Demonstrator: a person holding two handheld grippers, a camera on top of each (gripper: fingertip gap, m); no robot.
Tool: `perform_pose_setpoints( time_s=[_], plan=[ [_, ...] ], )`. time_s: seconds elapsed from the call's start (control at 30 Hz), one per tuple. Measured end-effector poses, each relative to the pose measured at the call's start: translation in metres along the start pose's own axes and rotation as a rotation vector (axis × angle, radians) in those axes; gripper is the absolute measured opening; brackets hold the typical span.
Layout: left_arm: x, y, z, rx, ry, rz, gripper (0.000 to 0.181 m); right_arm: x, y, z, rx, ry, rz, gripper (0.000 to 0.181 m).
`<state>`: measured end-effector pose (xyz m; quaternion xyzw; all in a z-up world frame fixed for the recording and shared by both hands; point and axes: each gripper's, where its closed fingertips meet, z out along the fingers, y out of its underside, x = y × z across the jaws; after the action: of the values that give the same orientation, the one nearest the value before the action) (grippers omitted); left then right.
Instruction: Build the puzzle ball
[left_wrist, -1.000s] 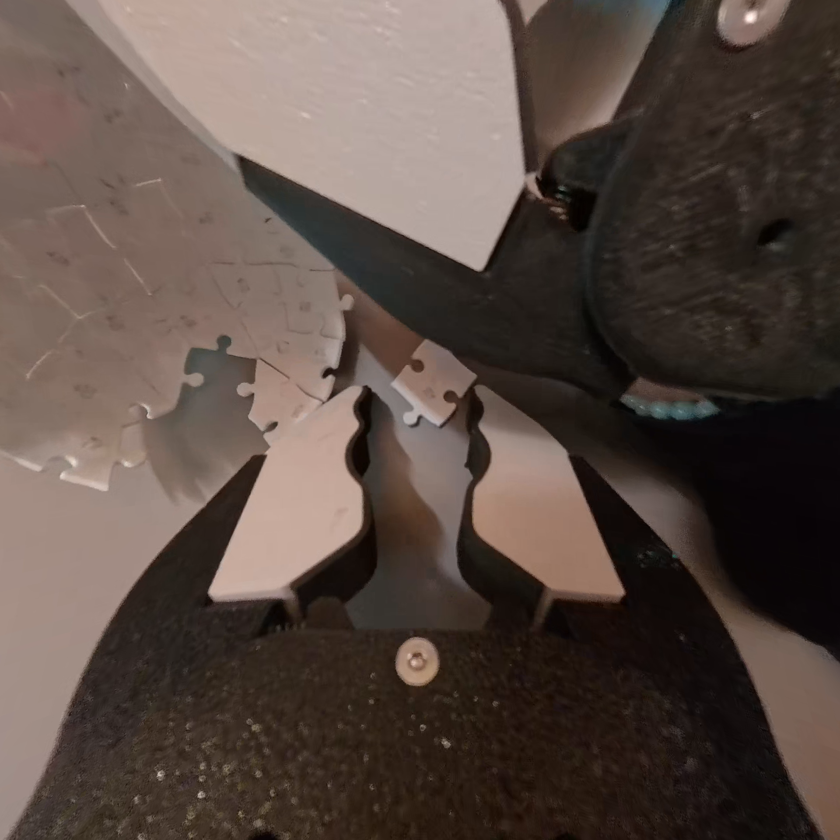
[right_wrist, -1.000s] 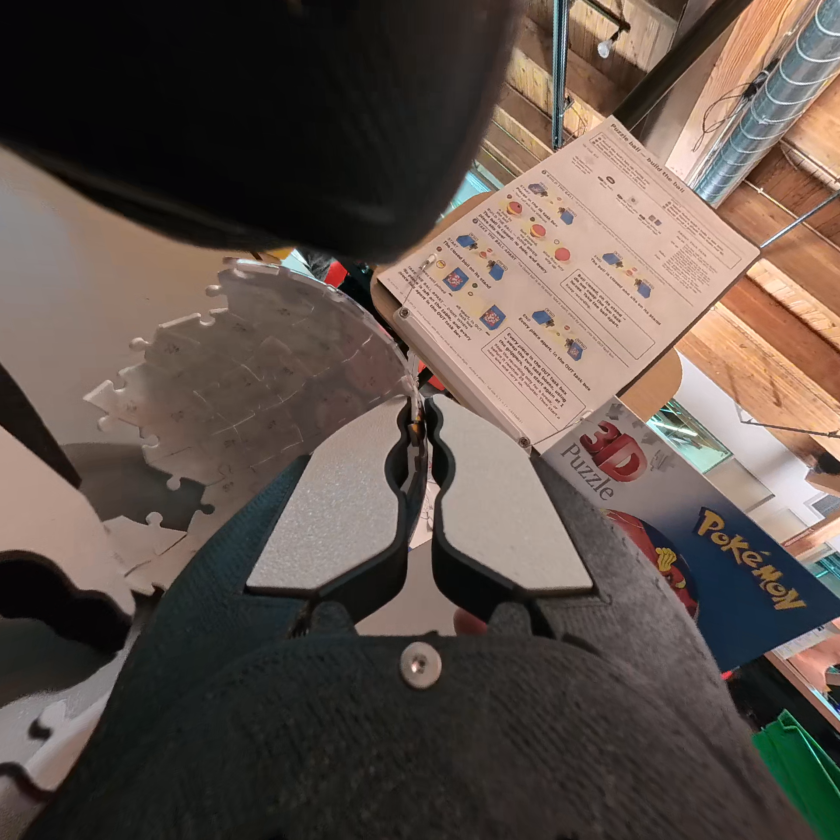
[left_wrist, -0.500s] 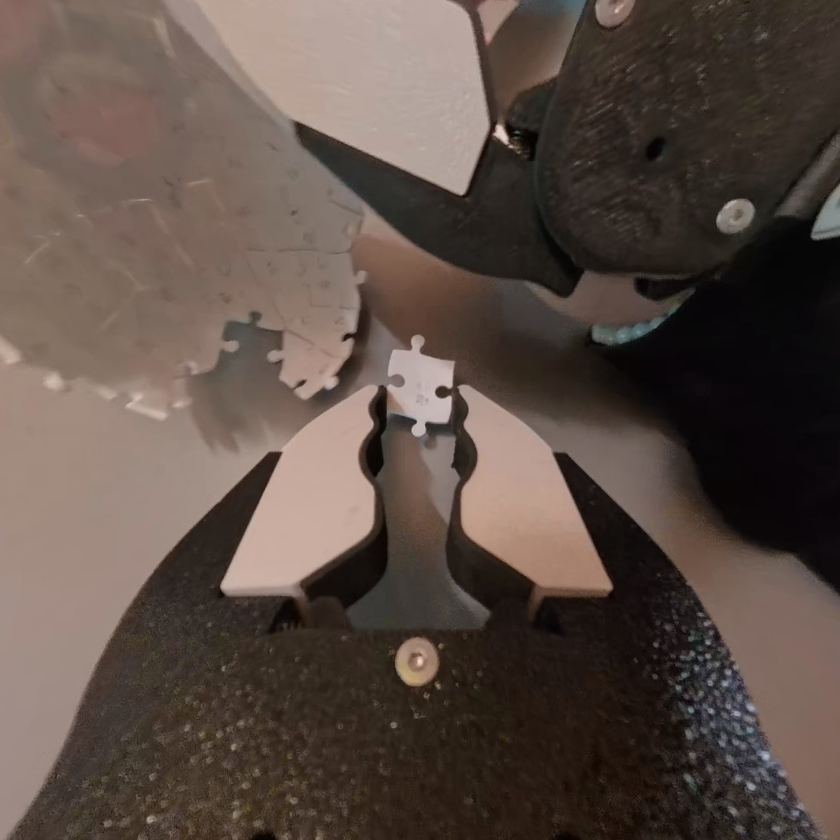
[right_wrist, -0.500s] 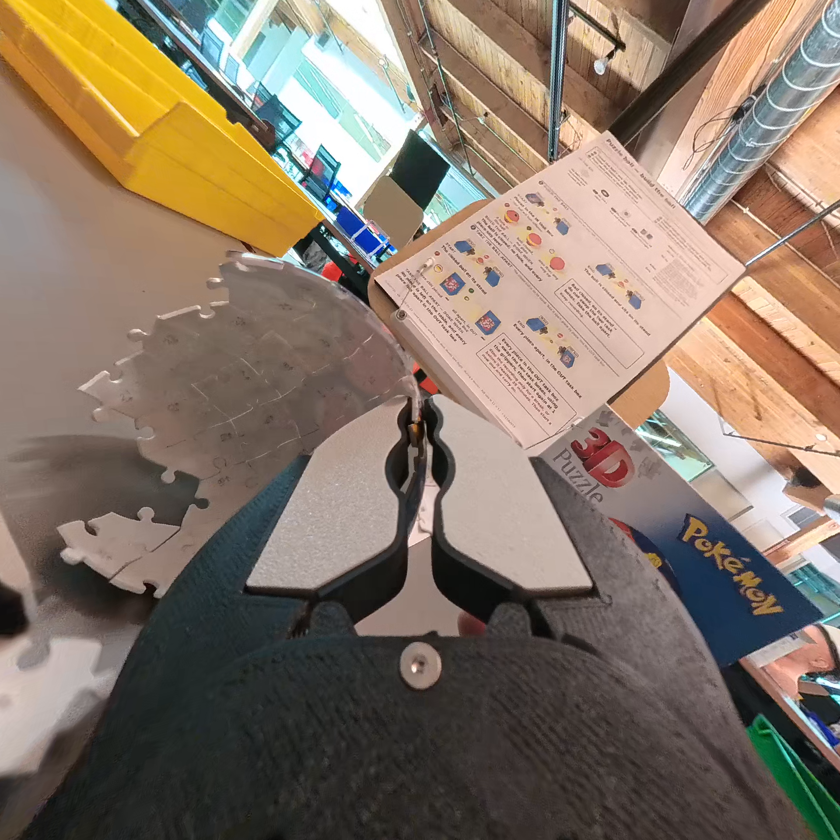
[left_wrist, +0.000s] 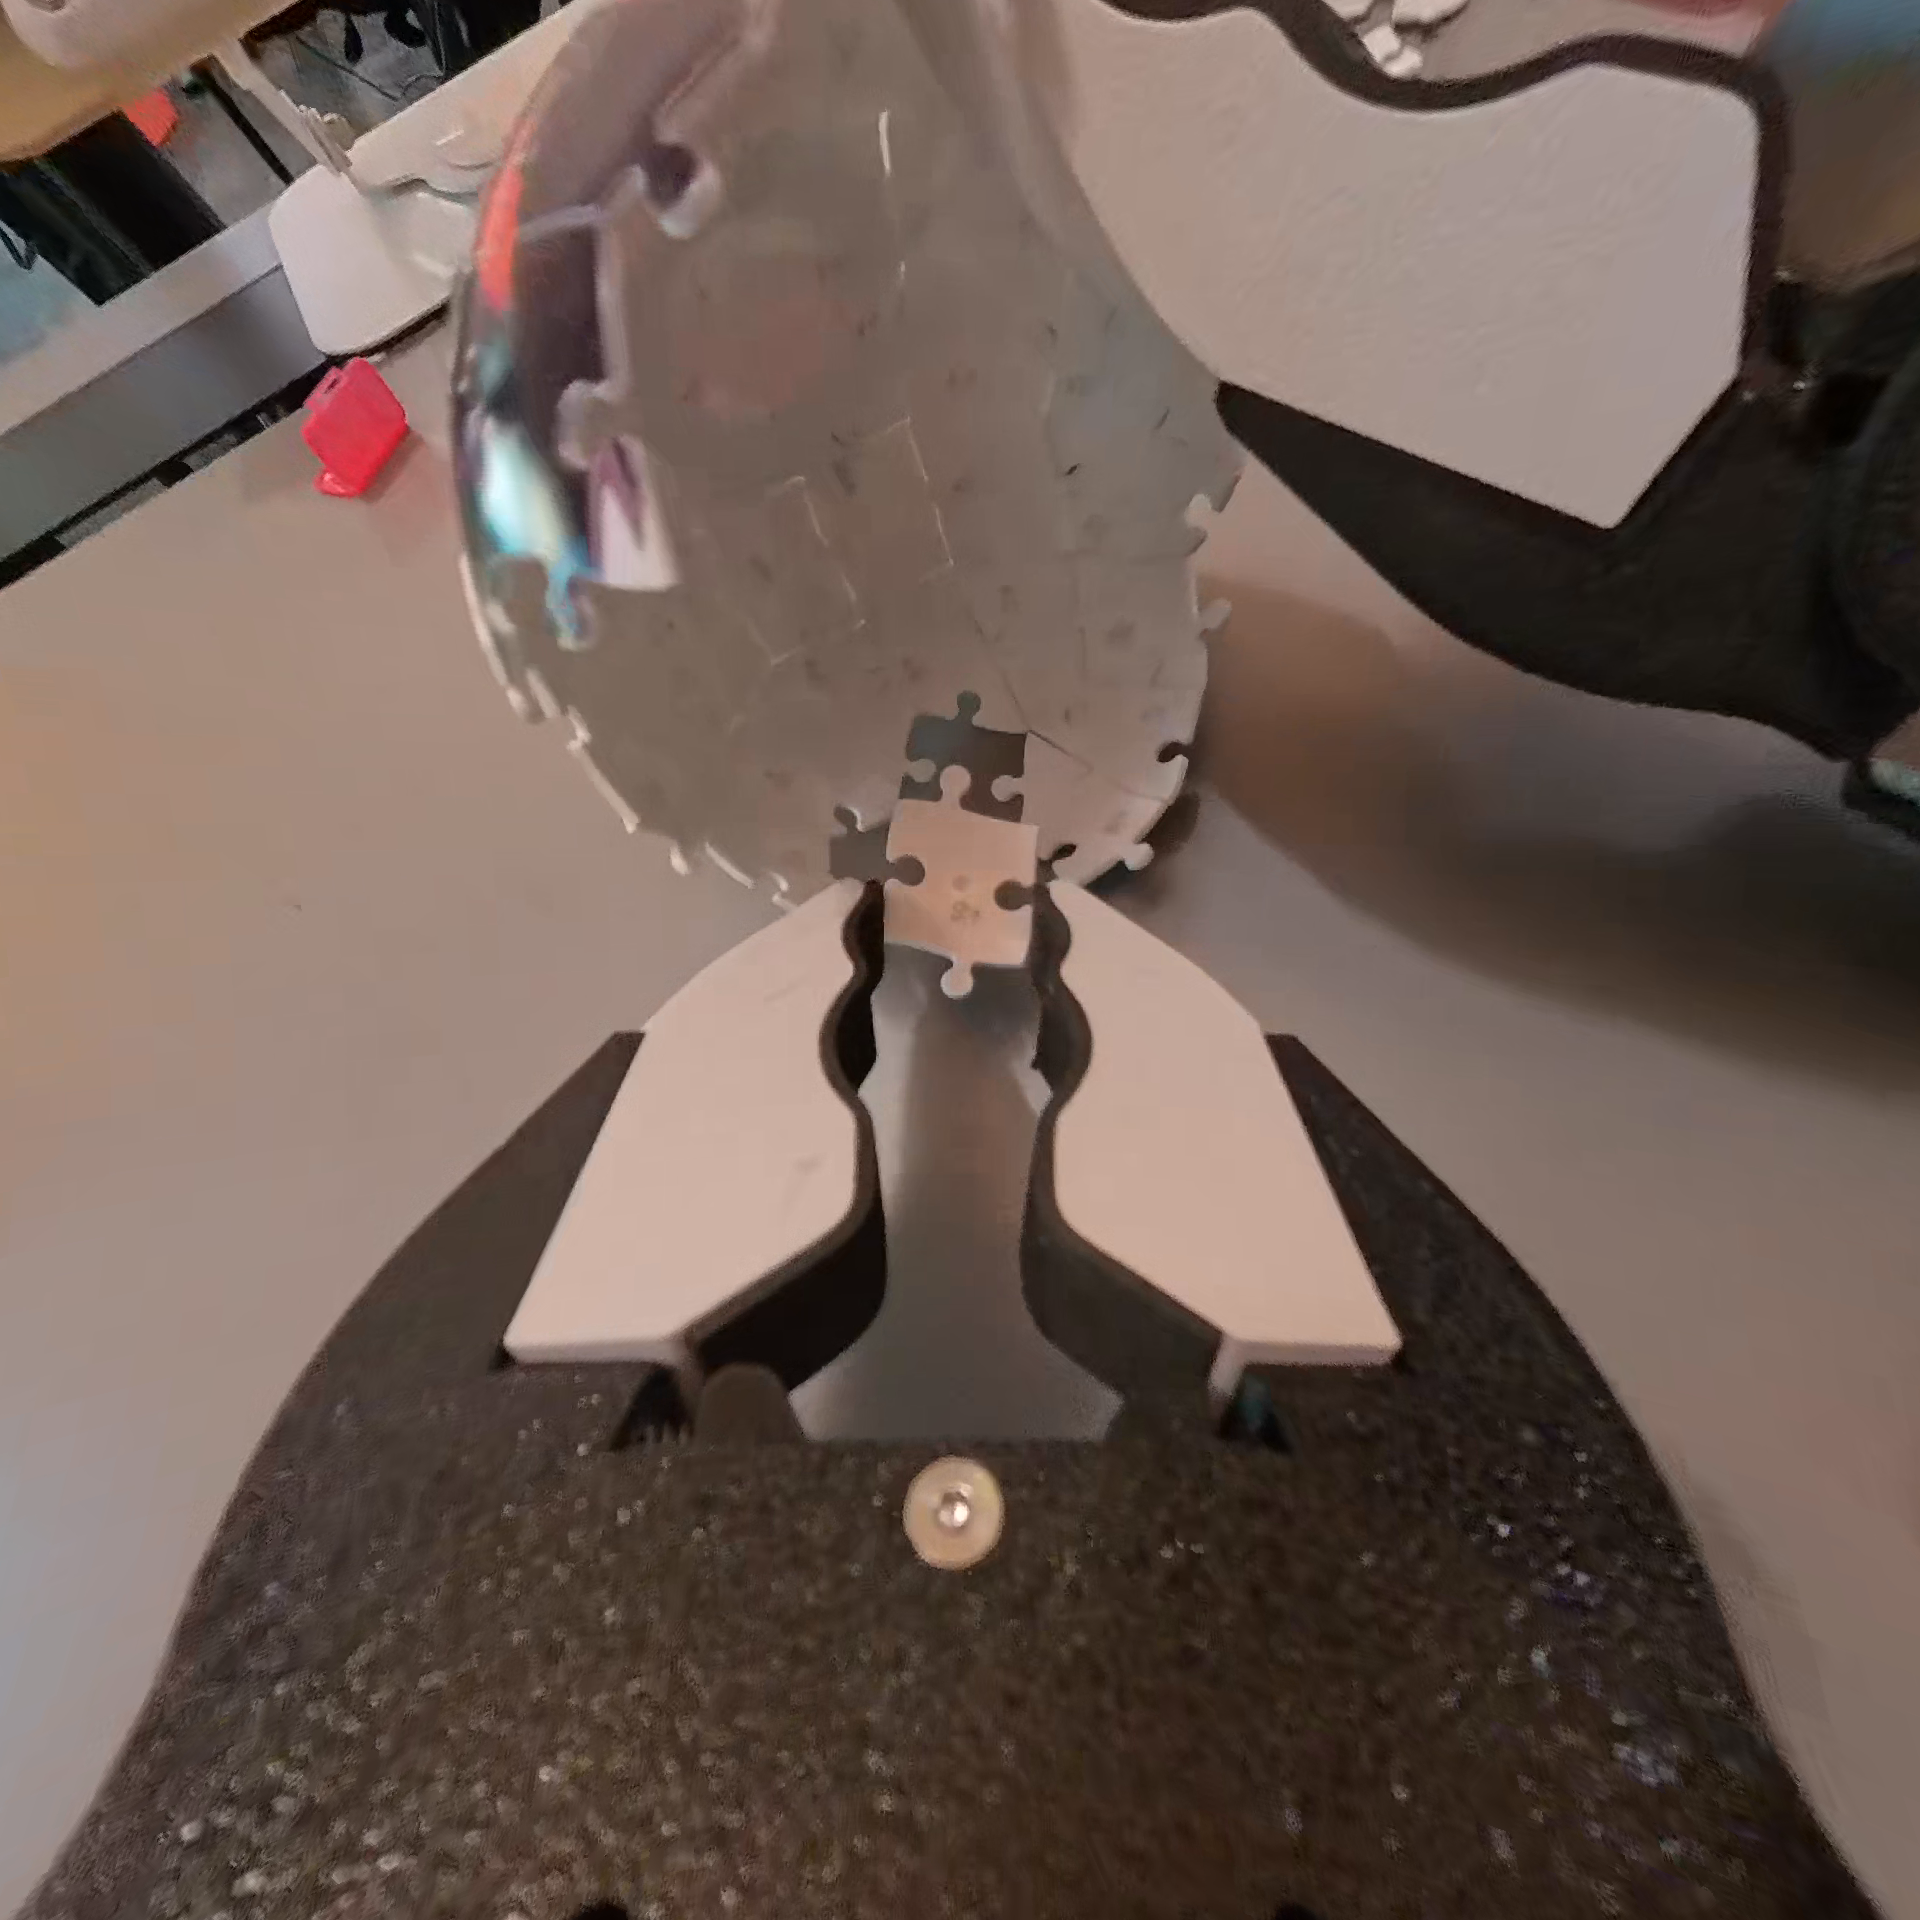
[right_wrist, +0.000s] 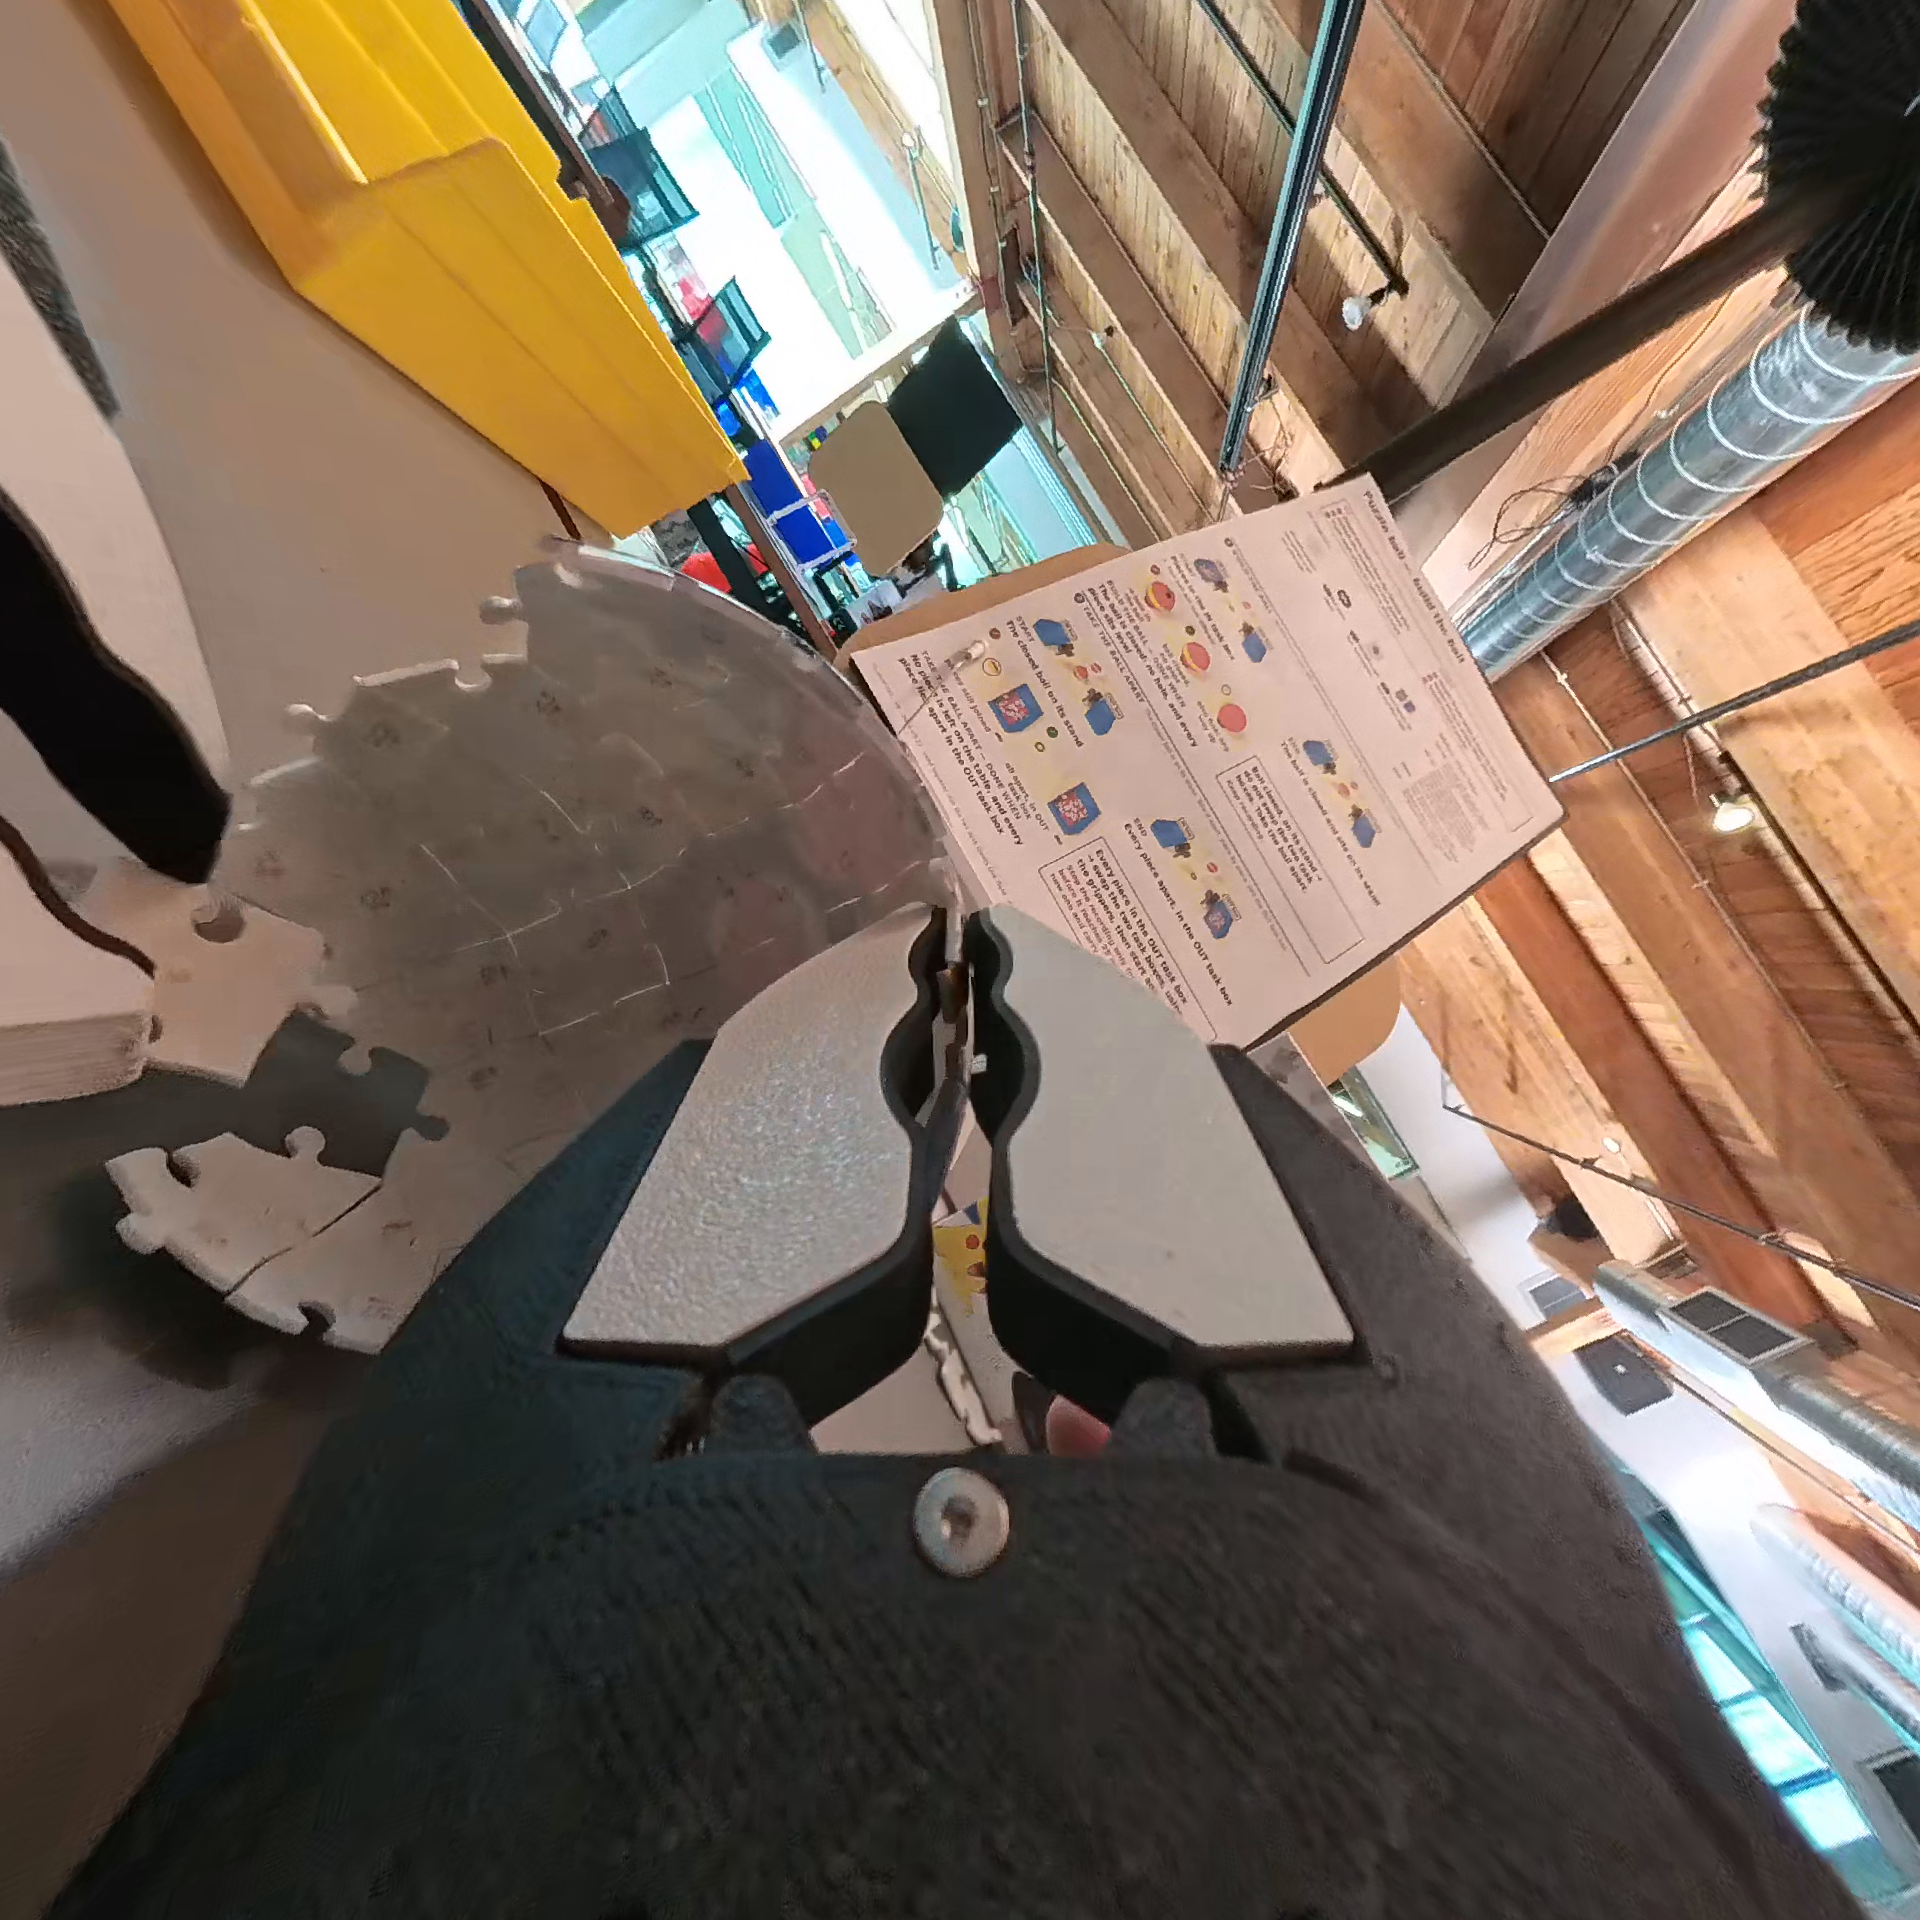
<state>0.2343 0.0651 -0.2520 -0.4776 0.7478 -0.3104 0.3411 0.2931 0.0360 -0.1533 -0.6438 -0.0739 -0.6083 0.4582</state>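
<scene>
My left gripper (left_wrist: 961, 920) is shut on a single white puzzle piece (left_wrist: 966, 894), held by its sides between the fingertips. The piece sits just below a piece-shaped gap (left_wrist: 966, 769) in the rim of the partly built puzzle ball shell (left_wrist: 831, 468), whose grey inner side faces me. My right gripper (right_wrist: 954, 971) is shut on the shell's edge and holds the shell (right_wrist: 582, 831) tilted above the table. In the right wrist view the held piece (right_wrist: 234, 977) touches the shell's rim beside the gap (right_wrist: 343, 1086).
A yellow bin (right_wrist: 468, 260) stands on the table behind the shell. An instruction sheet on a clipboard (right_wrist: 1195, 779) stands behind the right fingers. A small red object (left_wrist: 353, 426) and a white stand (left_wrist: 353, 260) lie at the far left of the grey table (left_wrist: 260, 831). Some 12 centimeters of space lies between my two pairs of fingers.
My left gripper closed on the loose piece that lay on the table, lifted it and brought it up to the shell's gap. The right gripper turned the shell toward it.
</scene>
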Motion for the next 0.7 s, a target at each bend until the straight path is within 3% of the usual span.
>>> perform_pose_setpoints(
  time_s=[0.17, 0.47, 0.7],
  plan=[
    [0.002, -0.005, 0.004, 0.019, -0.004, 0.090, 0.026, 0.000, 0.000, 0.000, 0.002, 0.000, 0.020, 0.004],
    [0.001, -0.001, 0.025, -0.081, 0.034, 0.061, 0.026, 0.001, 0.000, 0.000, 0.011, -0.007, 0.054, 0.004],
    [-0.001, -0.008, 0.036, -0.085, 0.025, 0.060, 0.027, 0.002, 0.002, 0.000, 0.008, -0.008, 0.080, 0.004]
  ],
)
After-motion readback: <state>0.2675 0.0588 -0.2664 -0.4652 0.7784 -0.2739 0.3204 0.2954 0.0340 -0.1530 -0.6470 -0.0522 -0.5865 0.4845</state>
